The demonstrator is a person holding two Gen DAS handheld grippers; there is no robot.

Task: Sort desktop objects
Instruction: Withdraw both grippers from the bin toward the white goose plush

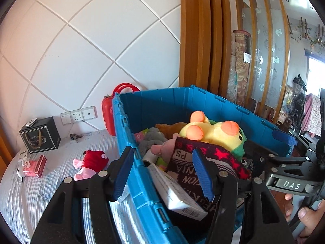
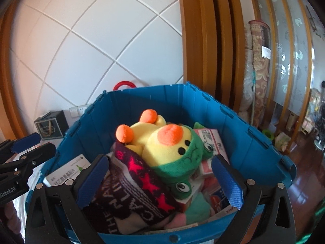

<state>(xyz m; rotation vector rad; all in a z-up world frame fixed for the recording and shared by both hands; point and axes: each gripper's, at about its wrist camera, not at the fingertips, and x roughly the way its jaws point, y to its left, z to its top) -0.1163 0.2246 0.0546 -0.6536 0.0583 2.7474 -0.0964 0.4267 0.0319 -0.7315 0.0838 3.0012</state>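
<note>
A blue plastic crate stands on the bed-like table, filled with toys and boxes. On top lies a yellow duck plush in a green frog hood, and a dark sock with red stars rests against it. My left gripper is open and straddles the crate's left wall, touching nothing. My right gripper hangs wide open just above the sock and the plush, gripping nothing. A white carton leans inside the crate's left wall.
On the striped cloth left of the crate lie a red and pink plush, a pink box, a black box and keys. A red case stands behind the crate. A hand holds the right gripper's handle.
</note>
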